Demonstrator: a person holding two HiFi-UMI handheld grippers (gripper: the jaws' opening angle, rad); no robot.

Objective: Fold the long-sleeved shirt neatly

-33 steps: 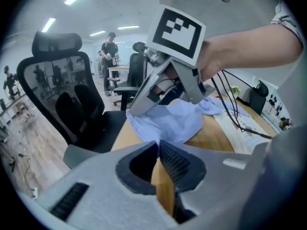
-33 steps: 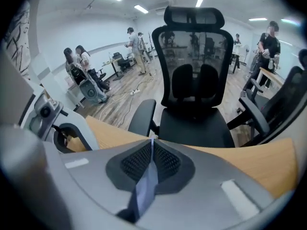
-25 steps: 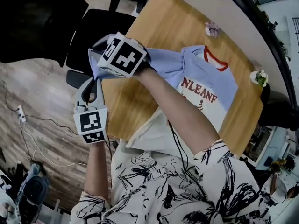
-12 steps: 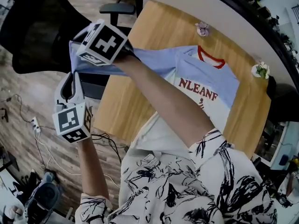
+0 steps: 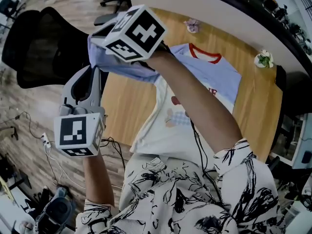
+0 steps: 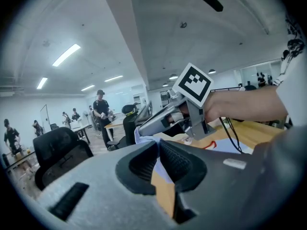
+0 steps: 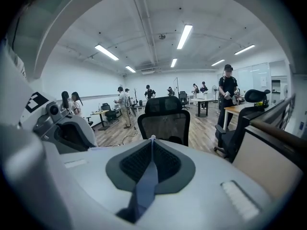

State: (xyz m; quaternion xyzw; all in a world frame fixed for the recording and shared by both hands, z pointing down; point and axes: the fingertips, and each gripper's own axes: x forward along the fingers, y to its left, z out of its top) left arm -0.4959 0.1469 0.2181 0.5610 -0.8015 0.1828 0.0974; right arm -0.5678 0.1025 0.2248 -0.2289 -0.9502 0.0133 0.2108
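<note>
Two pinches, left gripper [image 5: 92, 76] and right gripper [image 5: 97, 39], hold the sleeve [image 5: 127, 68] up; next, probably lay it across the shirt [image 5: 214, 77].

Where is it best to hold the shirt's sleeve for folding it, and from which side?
Probably at its free end, coming from the left in the head view, where the left hand-held gripper and right hand-held gripper are shut on it. The sleeve is thin, flat cloth reaching past the table edge, away from the shirt.
</note>
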